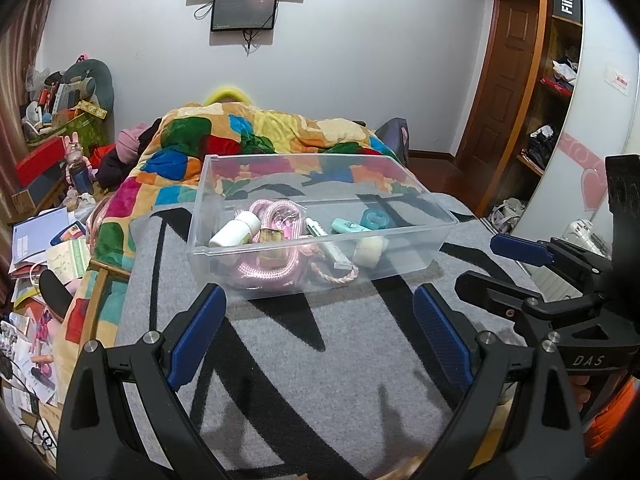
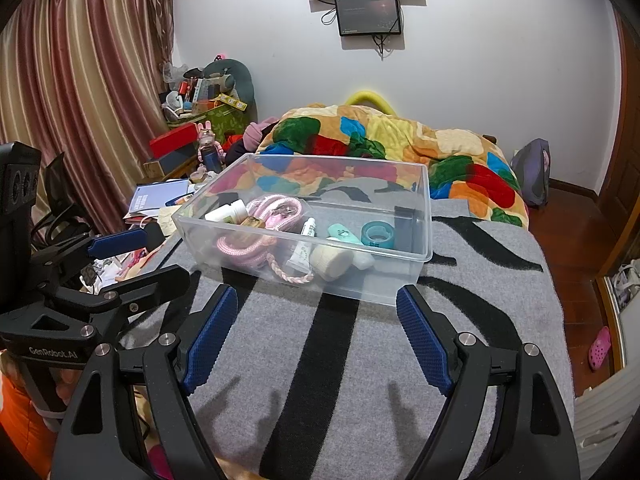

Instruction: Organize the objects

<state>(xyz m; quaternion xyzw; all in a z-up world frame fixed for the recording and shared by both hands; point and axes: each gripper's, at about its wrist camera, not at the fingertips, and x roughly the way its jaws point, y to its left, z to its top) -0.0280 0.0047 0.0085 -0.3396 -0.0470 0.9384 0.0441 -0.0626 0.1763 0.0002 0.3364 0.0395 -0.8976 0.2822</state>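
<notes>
A clear plastic bin (image 1: 224,184) (image 2: 424,208) stands on the grey and black blanket (image 1: 320,360) (image 2: 340,360). Inside lie a pink rope (image 1: 272,268) (image 2: 240,248), a white bottle (image 1: 234,230) (image 2: 224,212), a white tube (image 1: 330,250) (image 2: 304,248), a mint case (image 1: 350,225) (image 2: 342,234), a teal tape roll (image 1: 374,218) (image 2: 378,234) and a cream roll (image 1: 370,250) (image 2: 332,260). My left gripper (image 1: 318,308) is open and empty in front of the bin. My right gripper (image 2: 316,308) is open and empty, also in front of it.
A colourful quilt (image 1: 260,132) (image 2: 380,132) lies behind the bin. Papers and clutter (image 1: 44,248) crowd the floor at left. A wardrobe with shelves (image 1: 552,80) stands at right. The other gripper shows at each view's edge, at right in the left wrist view (image 1: 560,280) and at left in the right wrist view (image 2: 80,280).
</notes>
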